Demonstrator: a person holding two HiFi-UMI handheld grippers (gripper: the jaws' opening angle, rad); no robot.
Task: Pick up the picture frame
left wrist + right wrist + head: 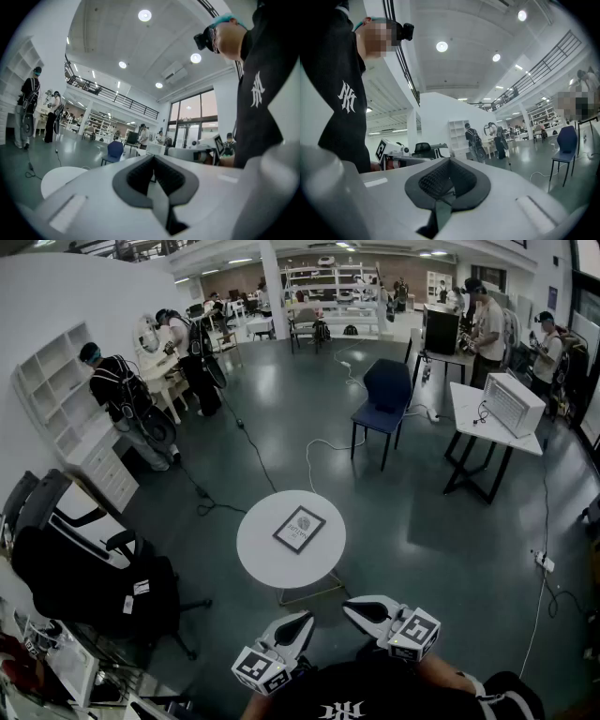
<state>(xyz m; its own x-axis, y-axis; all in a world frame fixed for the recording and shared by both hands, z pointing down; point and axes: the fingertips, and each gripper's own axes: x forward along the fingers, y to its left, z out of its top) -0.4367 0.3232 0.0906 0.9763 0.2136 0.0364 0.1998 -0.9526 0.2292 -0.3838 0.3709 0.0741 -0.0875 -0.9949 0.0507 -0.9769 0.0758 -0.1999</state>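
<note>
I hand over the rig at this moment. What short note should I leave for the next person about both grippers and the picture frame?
Left gripper: jaws together, empty, held level close to the body.
Right gripper: jaws together, empty, level, beside the left one.
Picture frame: lies flat near the middle of the round white table, ahead of both grippers; neither touches it.
Done: nothing yet; the frame is not picked up.
Left: probably move closer to the table, open the jaws, grip the frame at an edge and lift it.
</note>
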